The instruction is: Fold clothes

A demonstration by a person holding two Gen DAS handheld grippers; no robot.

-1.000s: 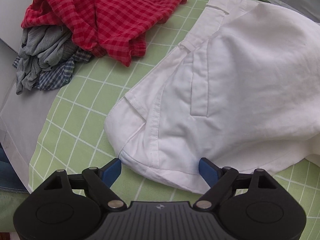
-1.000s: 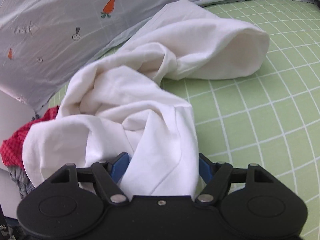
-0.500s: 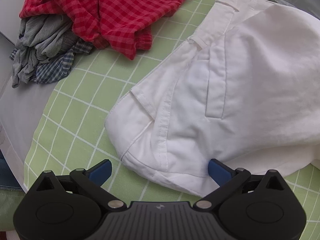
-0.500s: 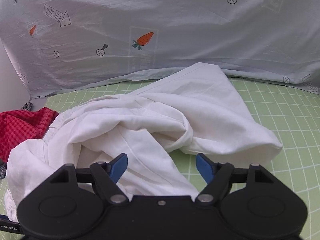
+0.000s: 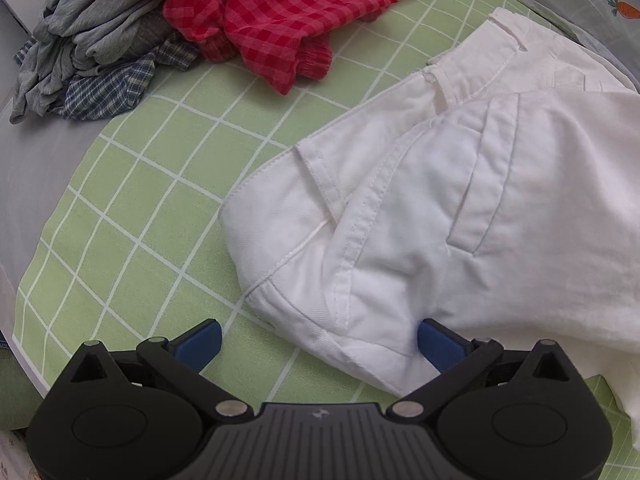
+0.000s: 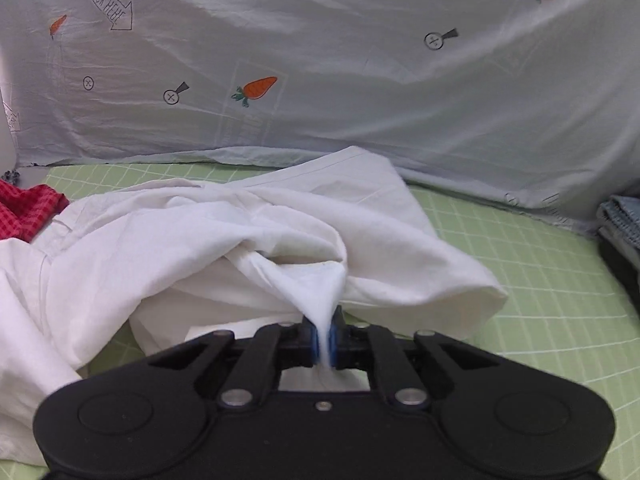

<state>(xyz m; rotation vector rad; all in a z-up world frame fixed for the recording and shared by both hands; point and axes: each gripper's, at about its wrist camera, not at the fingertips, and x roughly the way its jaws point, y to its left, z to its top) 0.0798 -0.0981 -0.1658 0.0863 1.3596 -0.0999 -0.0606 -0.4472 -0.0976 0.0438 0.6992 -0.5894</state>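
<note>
On the pale grey sheet (image 6: 360, 80) hanging at the back there is an outlined arrow (image 6: 112, 10) printed with "LOOK HERE", its first letter partly lost in a crease. Small circled "x" marks (image 6: 171, 97) are scattered across it too. Nothing else around is readable.

White trousers (image 5: 460, 208), plain, no print. Sheet under them (image 5: 132, 208) light green with a white grid. At 11 o'clock in the left wrist view: red gingham garment (image 5: 272, 12), plain grey garment (image 5: 92, 28), blue-and-white plaid piece (image 5: 108, 88) beneath it. Backdrop cloth (image 6: 360, 72) pale grey-blue with orange carrots, green tops, black outline icons. Denim-blue fabric (image 6: 620, 220) at 3 o'clock, right wrist view. Both grippers black bodies; left gripper (image 5: 318, 340) and right gripper (image 6: 323, 340) have blue pads.
</note>
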